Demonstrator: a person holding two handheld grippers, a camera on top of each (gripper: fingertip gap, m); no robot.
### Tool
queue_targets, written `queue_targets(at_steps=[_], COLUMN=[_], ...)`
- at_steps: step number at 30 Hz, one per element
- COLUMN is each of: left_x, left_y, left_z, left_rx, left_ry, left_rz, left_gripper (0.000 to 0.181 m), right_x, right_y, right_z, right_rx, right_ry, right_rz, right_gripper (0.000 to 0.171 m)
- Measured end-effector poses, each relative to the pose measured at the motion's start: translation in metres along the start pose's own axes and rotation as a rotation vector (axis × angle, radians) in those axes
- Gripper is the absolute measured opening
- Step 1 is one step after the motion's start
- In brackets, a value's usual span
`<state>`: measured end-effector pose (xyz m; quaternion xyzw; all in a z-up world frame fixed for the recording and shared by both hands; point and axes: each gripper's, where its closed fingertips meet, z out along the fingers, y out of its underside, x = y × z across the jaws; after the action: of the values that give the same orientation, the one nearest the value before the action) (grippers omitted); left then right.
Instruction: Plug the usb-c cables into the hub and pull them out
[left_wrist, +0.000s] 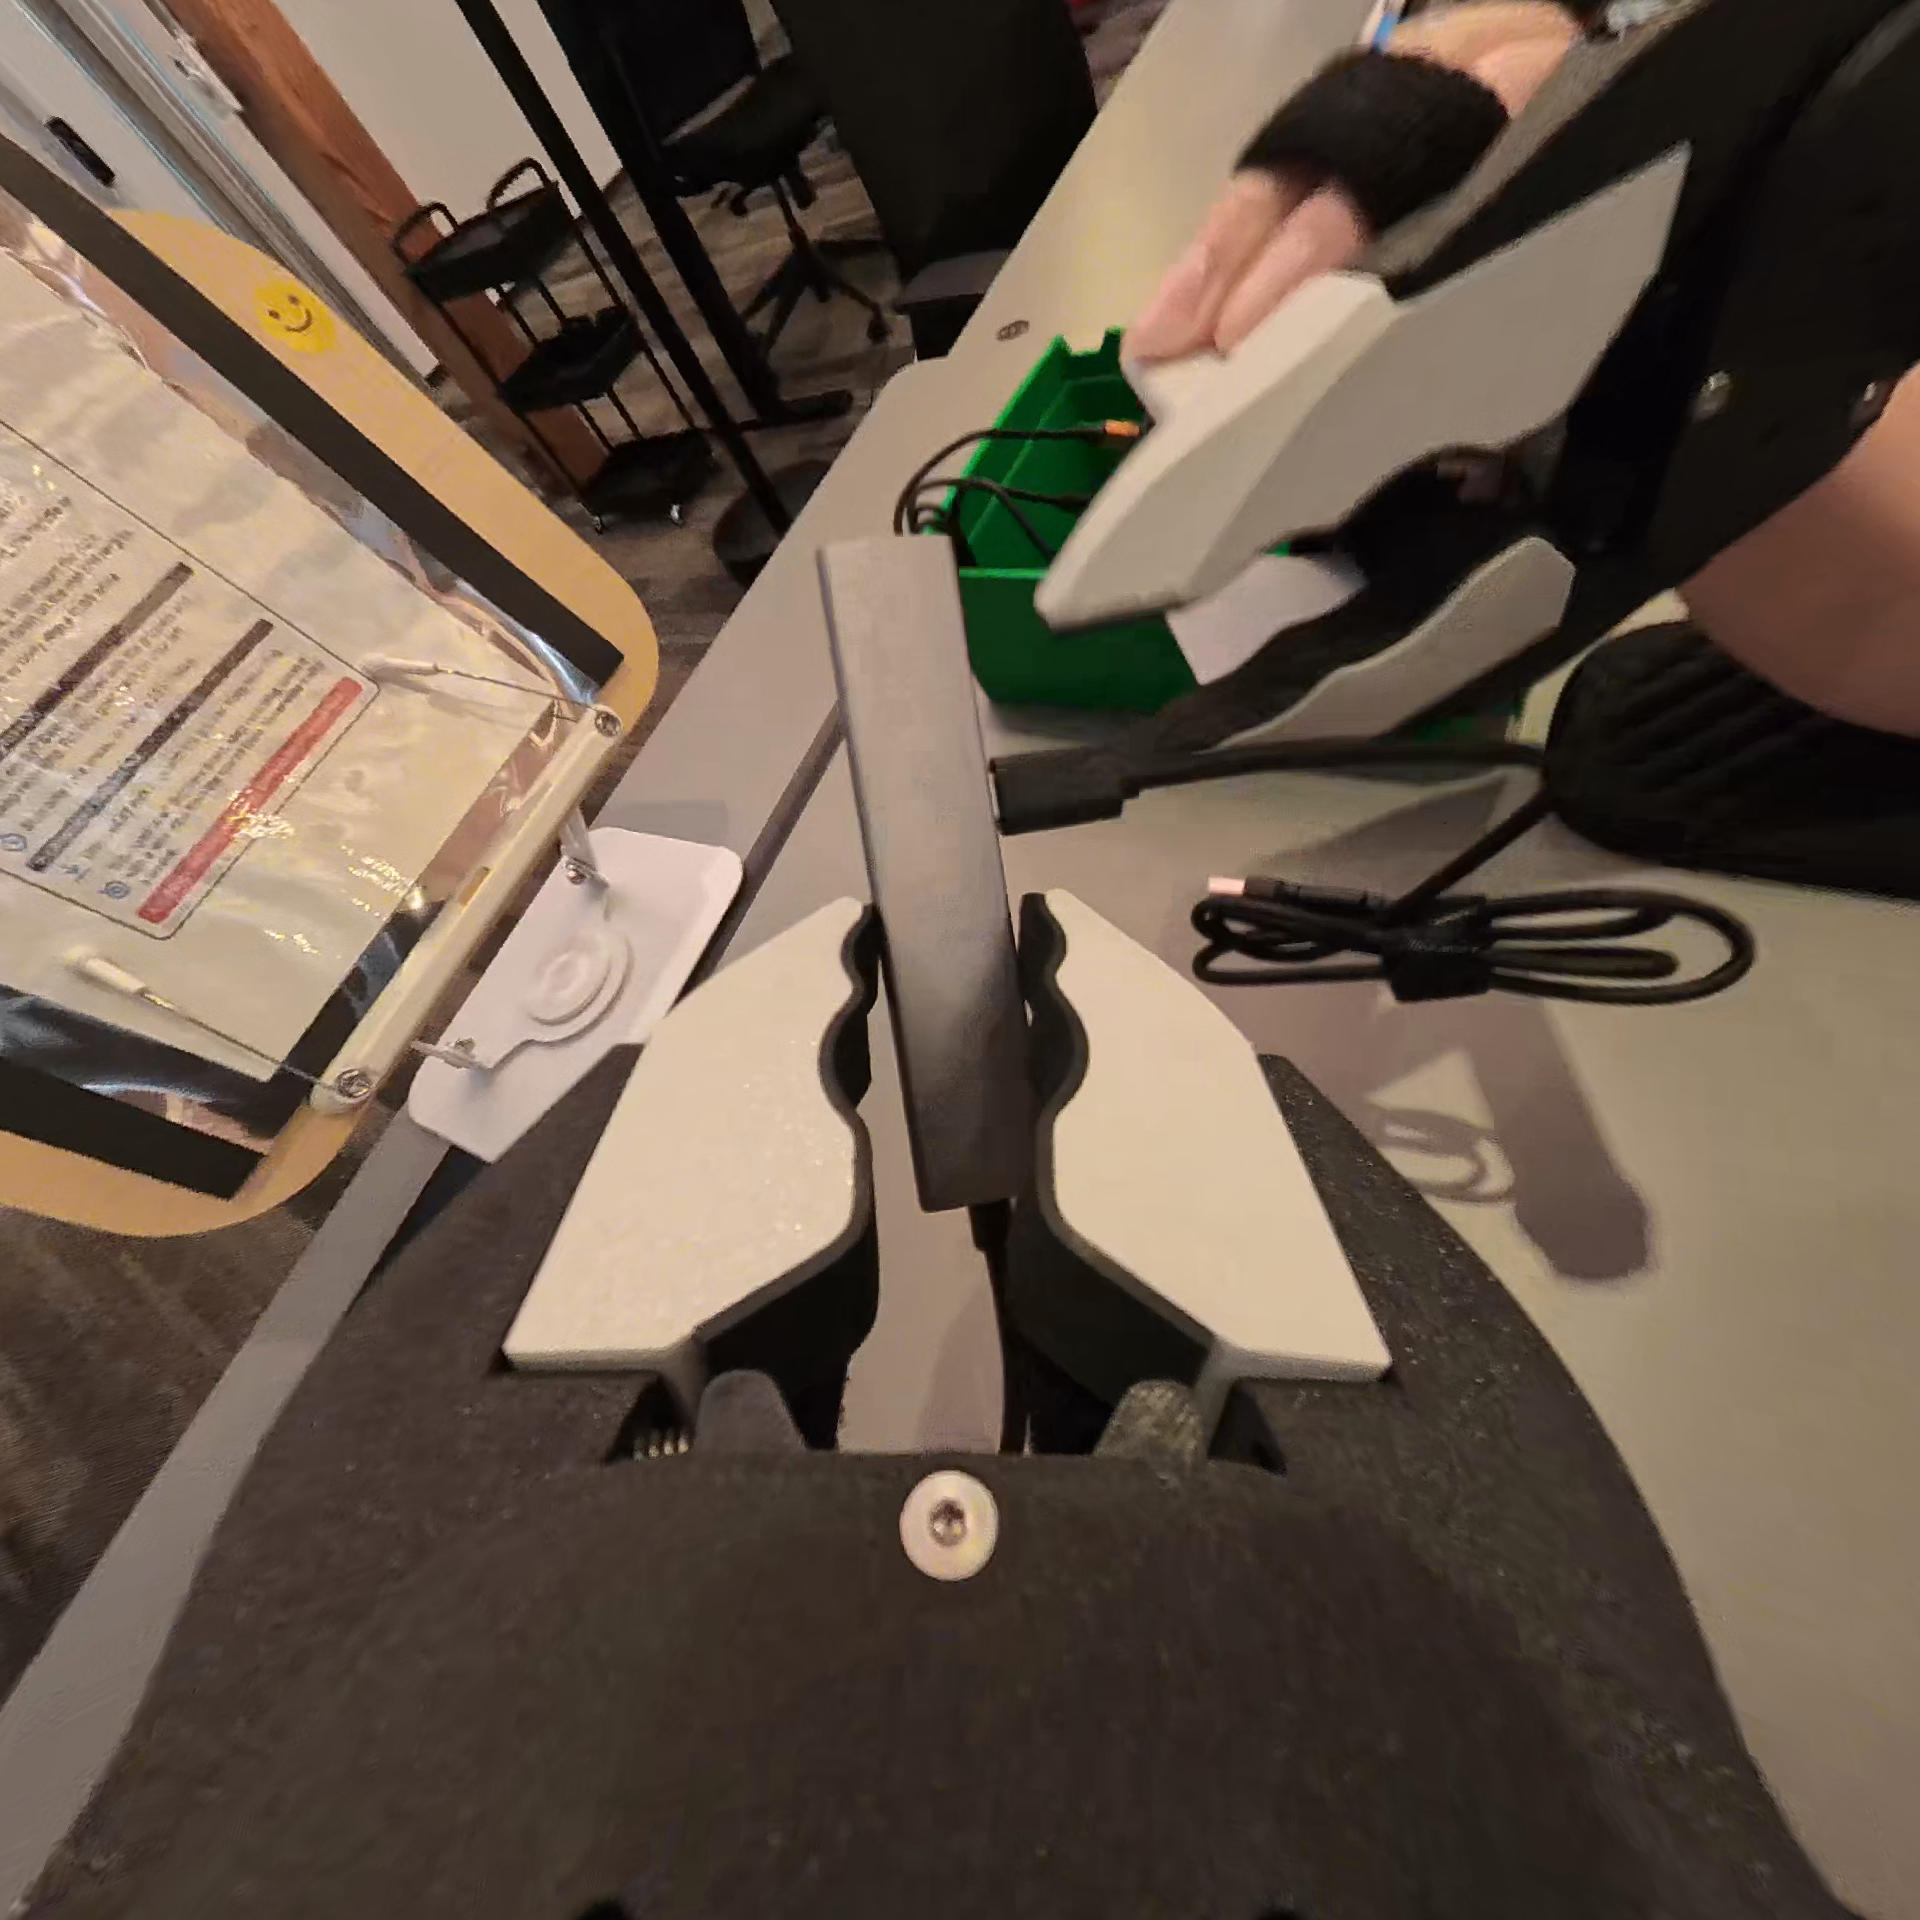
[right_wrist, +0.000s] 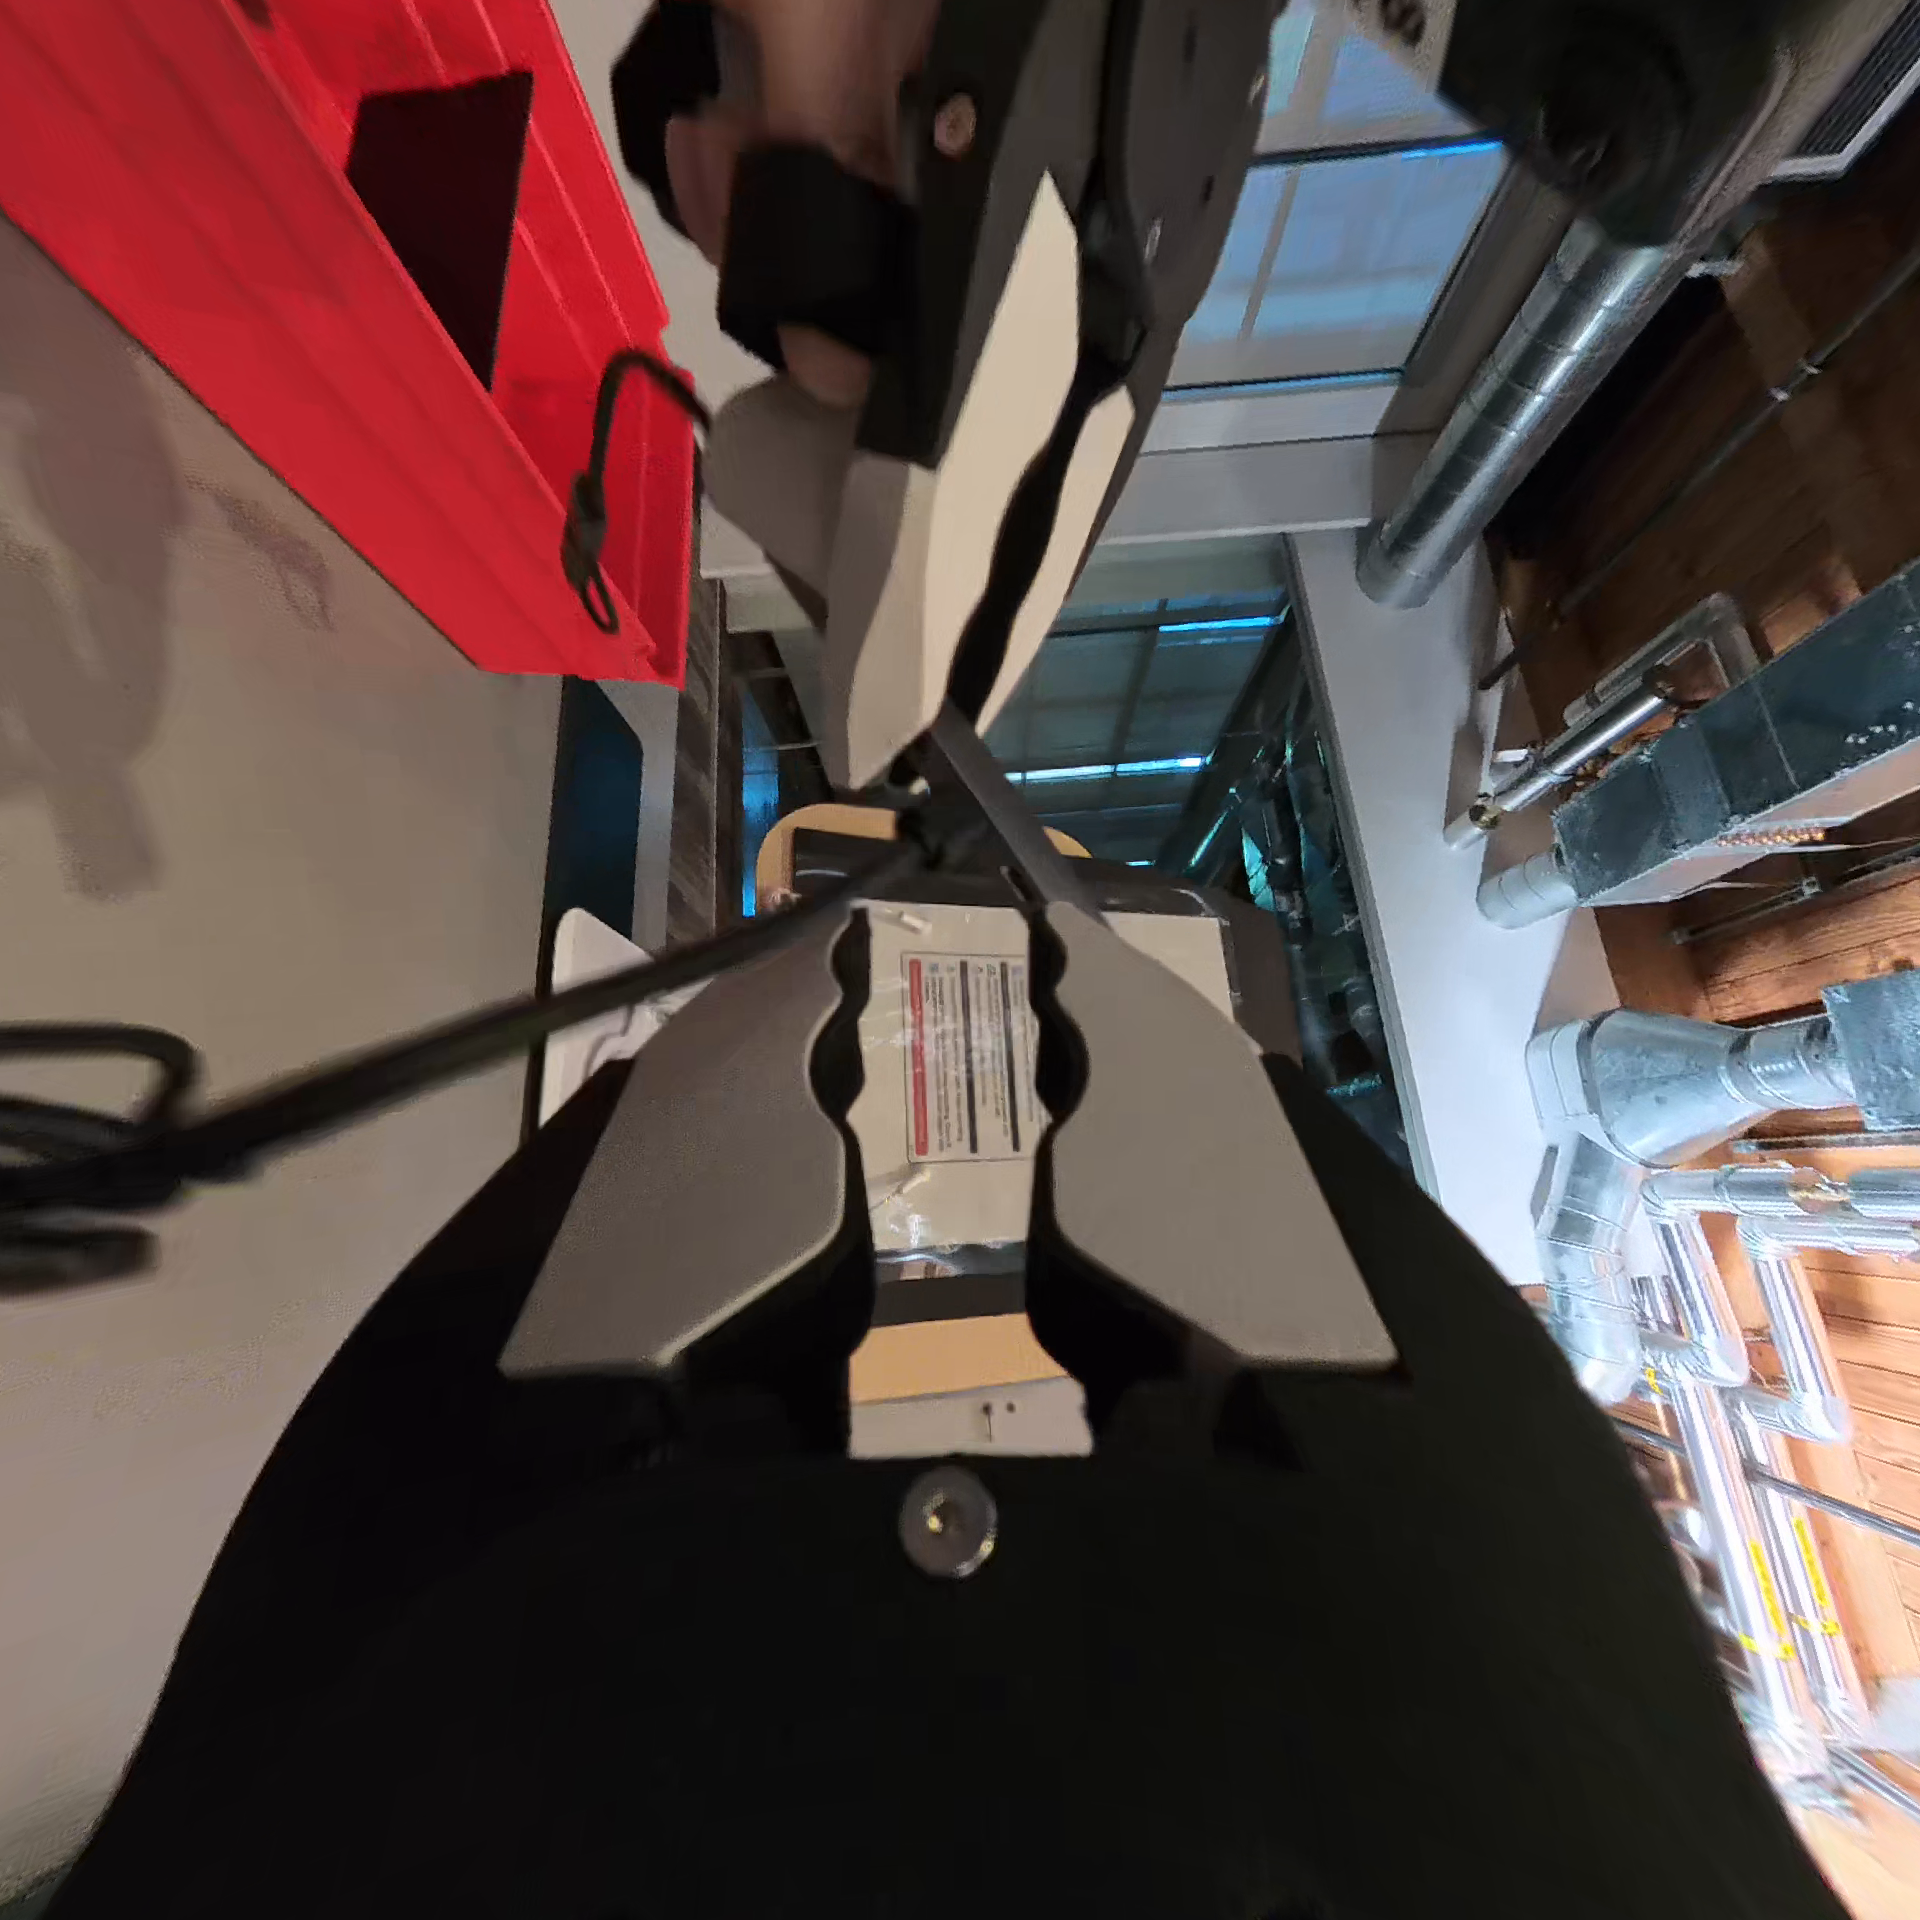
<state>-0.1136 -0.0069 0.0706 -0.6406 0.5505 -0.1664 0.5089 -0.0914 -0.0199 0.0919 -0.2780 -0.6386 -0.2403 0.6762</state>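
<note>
My left gripper (left_wrist: 945, 914) is shut on the dark grey hub (left_wrist: 914, 748) and holds it on edge above the grey table (left_wrist: 1299, 1195). A black usb-c cable's plug (left_wrist: 1055, 795) meets the hub's right side; its metal tip is hidden. My right gripper (left_wrist: 1132, 644) hovers just above that plug, fingers apart and empty. In the right wrist view my right gripper (right_wrist: 951, 925) is open. The cable (right_wrist: 416, 1049) runs from the left to the hub (right_wrist: 1003, 821), which the left gripper (right_wrist: 925, 748) holds. A second, coiled cable (left_wrist: 1455, 945) lies on the table.
A green bin (left_wrist: 1049, 623) holding cables stands behind the hub. A red bin (right_wrist: 312, 312) sits on the table in the right wrist view. A sign stand (left_wrist: 260, 727) with a white base (left_wrist: 623, 935) is at the table's left edge. Chairs and a cart stand beyond. There is about 4 cm between the tips of the two grippers.
</note>
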Motion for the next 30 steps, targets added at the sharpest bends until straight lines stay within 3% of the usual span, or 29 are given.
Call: queue_targets(at_steps=[5, 10, 15, 20, 23, 25, 27, 30], left_x=[0.008, 0.015, 0.021, 0.025, 0.013, 0.003, -0.008, -0.021], left_y=[0.015, 0.017, 0.018, 0.016, 0.012, -0.003, -0.020, -0.035], left_z=[0.005, 0.011, 0.010, 0.012, 0.012, 0.006, -0.006, -0.029], left_rx=[-0.098, -0.113, -0.118, -0.091, -0.052, 0.050, 0.163, 0.279], left_ry=[0.037, 0.075, 0.122, 0.176, 0.123, 0.074, 0.025, -0.033], left_rz=[0.052, 0.057, 0.054, -0.005, -0.039, -0.061, -0.107, -0.173], left_gripper=[0.025, 0.025, 0.025, 0.025, 0.025, 0.036, 0.049, 0.041], right_x=[-0.002, -0.025, -0.022, -0.022, -0.031, -0.041, -0.043, -0.037], right_y=[0.007, 0.015, 0.017, 0.015, 0.024, 0.037, 0.061, 0.111], right_z=[0.005, 0.017, 0.018, 0.019, 0.022, 0.023, 0.019, -0.004], right_rx=[-0.008, -0.036, -0.039, -0.038, -0.076, -0.146, -0.270, -0.518], right_ry=[0.055, -0.004, 0.072, 0.094, 0.001, -0.111, -0.190, -0.276], right_rz=[-0.047, -0.094, -0.137, -0.158, -0.061, 0.033, 0.130, 0.423], right_gripper=[0.042, 0.042, 0.019, 0.016, 0.012, 0.011, 0.011, 0.011])
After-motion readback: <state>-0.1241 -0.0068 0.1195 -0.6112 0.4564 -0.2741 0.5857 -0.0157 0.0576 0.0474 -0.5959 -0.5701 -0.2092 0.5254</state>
